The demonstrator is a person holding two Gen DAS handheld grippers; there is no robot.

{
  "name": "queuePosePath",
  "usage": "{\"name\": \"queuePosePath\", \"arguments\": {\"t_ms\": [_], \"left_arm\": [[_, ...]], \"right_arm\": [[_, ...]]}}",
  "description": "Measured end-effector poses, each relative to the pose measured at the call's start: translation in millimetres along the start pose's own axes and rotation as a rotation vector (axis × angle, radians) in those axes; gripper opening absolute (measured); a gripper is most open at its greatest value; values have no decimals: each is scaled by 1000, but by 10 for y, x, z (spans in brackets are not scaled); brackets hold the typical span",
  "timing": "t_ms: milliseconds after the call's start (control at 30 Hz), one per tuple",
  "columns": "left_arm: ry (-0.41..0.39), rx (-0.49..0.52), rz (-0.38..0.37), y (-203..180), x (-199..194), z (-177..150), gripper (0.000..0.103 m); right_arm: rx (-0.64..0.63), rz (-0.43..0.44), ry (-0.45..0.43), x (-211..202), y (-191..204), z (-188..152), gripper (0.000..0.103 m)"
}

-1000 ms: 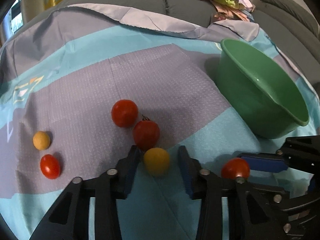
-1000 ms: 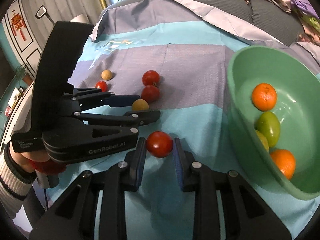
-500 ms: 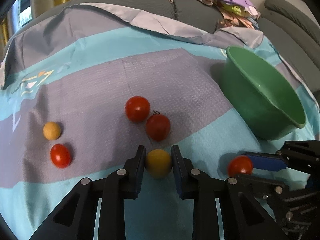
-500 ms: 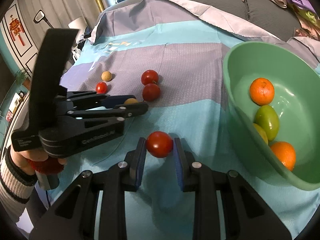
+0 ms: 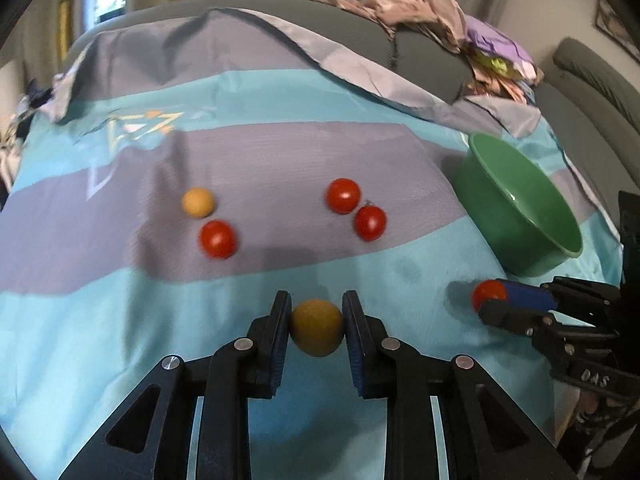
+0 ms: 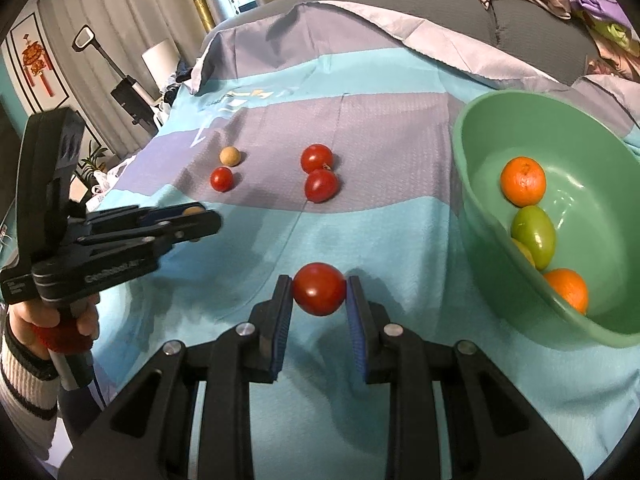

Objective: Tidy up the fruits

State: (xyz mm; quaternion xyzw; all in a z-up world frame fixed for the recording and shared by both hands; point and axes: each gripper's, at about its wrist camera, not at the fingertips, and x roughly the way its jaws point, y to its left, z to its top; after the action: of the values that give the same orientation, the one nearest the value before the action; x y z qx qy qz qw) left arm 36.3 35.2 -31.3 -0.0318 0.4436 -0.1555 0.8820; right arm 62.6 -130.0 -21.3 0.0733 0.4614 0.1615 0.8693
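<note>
The left gripper [image 5: 316, 320] was clamped on a yellow fruit [image 5: 317, 327] at lower centre of its view, and the right gripper [image 6: 319, 300] pinched a red tomato [image 6: 319, 289] likewise. The green bowl [image 6: 472, 216] sat at the right edge, holding two oranges [image 6: 523, 181] and a green fruit [image 6: 534, 235]. Three red tomatoes [image 6: 316, 158] and a small tan fruit [image 6: 230, 156] lay mid-frame on the striped cloth [image 6: 400, 216].

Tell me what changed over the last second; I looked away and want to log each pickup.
The left tool closed on the yellow fruit, which had sat loose between its open jaws, and lifted it back off the cloth. The right tool stayed shut on its red tomato. The four fruits on the cloth and the green bowl kept their places.
</note>
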Motion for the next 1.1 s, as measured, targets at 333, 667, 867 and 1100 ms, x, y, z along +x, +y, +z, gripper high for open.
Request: {"name": "queuePosePath", "arguments": {"t_ms": [333,667,867,1100], "left_arm": [[-49,-68,25,181,-436,-199,26],[-79,-48,20,45,-636,-263,26],[-90,-20,20,-66,-721,-278,26],[-91,1,20,-176,-782,-305,26]], "right_arm": [[-20,21,-30,-191,153,-44,28],[-37,19,-60,-410,266,-100,28],[-41,22,-80,-538,300,-125,28],[-43,26,-105,-677,305,-155,28]]}}
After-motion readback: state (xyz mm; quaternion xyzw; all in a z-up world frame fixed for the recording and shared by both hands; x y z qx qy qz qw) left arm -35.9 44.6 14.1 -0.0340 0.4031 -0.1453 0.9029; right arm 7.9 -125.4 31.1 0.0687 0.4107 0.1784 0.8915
